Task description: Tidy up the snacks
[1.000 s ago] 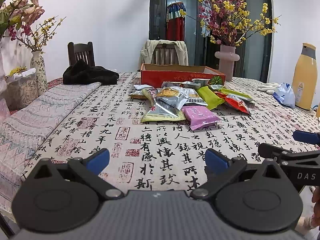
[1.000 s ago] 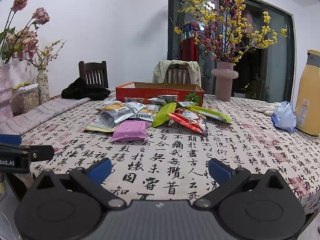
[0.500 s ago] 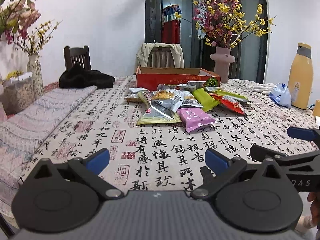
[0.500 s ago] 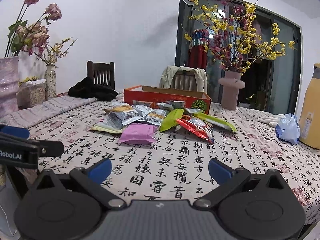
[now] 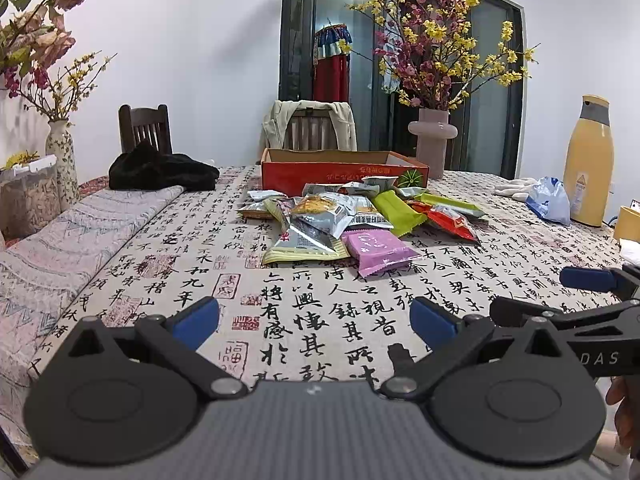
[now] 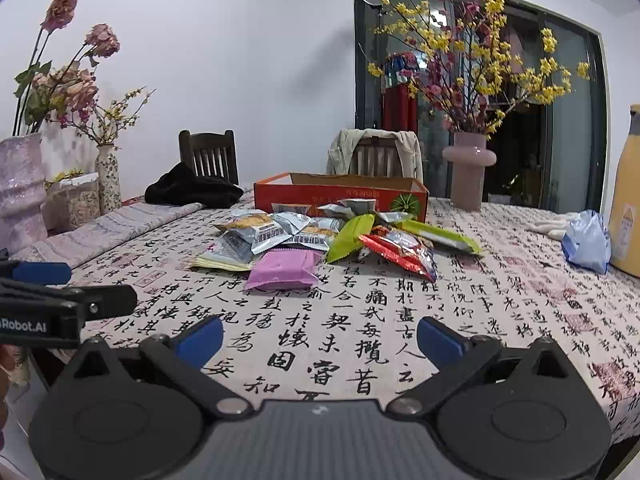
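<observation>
A heap of snack packets lies mid-table: a purple packet (image 5: 378,249) (image 6: 282,270) nearest me, silver packets (image 5: 324,216) (image 6: 256,236), a green one (image 5: 396,210) (image 6: 350,232) and a red one (image 5: 452,222) (image 6: 400,252). An open red cardboard box (image 5: 340,170) (image 6: 340,196) stands behind the heap. My left gripper (image 5: 314,322) is open and empty, low over the near table edge. My right gripper (image 6: 320,334) is open and empty, likewise short of the heap. Each gripper shows at the edge of the other's view.
The table (image 5: 168,276) has a calligraphy cloth. A pink vase with flowers (image 5: 432,146) (image 6: 468,170), a yellow flask (image 5: 588,160), a blue bag (image 5: 548,200) (image 6: 586,242) and white gloves stand right. A black garment (image 5: 160,170), folded cloth and vases are left. Chairs stand behind.
Both grippers have tilted up and crept slightly toward the snack heap. Both stay open and empty. The snacks have not moved.
</observation>
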The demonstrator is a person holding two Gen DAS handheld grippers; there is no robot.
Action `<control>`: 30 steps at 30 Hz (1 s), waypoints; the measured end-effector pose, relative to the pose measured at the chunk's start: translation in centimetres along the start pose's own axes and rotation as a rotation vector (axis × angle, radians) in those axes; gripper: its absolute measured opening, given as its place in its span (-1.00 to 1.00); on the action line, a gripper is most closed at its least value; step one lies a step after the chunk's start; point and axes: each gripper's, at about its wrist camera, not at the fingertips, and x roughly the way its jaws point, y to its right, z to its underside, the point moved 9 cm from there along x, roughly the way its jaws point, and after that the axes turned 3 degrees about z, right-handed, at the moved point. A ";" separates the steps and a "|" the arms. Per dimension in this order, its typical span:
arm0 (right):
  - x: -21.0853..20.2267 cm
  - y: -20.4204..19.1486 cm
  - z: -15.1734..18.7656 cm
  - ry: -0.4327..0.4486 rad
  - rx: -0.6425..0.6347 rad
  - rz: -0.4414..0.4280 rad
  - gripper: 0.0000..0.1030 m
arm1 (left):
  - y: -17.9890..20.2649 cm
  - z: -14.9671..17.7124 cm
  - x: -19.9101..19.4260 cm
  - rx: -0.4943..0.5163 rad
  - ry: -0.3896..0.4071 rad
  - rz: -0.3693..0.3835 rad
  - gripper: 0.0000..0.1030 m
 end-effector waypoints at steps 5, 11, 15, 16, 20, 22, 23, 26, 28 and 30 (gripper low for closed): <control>0.1 -0.2 0.2 -0.009 0.006 -0.008 1.00 | -0.4 0.1 0.1 -0.035 -0.019 0.008 1.00; 0.0 0.0 0.3 -0.012 0.020 -0.011 1.00 | -0.4 0.5 0.4 -0.035 -0.055 0.027 1.00; 0.1 -0.1 0.5 -0.011 0.008 -0.013 1.00 | -0.4 0.9 0.8 -0.020 -0.083 0.015 1.00; 0.1 -0.1 0.5 -0.010 0.008 -0.015 1.00 | -0.5 1.0 0.9 -0.019 -0.086 0.008 1.00; 0.6 0.4 0.9 -0.010 0.018 -0.016 1.00 | -0.7 0.9 1.6 -0.007 -0.080 -0.015 1.00; 1.1 0.6 1.0 -0.015 0.010 -0.014 1.00 | -1.1 0.4 2.0 -0.007 -0.061 -0.023 1.00; 1.4 0.7 1.0 -0.018 0.005 -0.008 1.00 | -1.2 0.1 2.3 -0.007 -0.054 -0.026 1.00; 2.8 1.4 0.8 -0.034 0.006 0.011 1.00 | -1.6 -0.8 3.8 -0.009 -0.049 -0.023 1.00; 4.1 1.8 0.4 -0.050 0.004 0.015 1.00 | -1.7 -1.2 5.4 -0.006 -0.071 -0.008 1.00; 5.4 2.6 -0.3 -0.058 0.006 0.026 0.98 | -1.7 -1.9 6.8 0.000 -0.084 0.002 1.00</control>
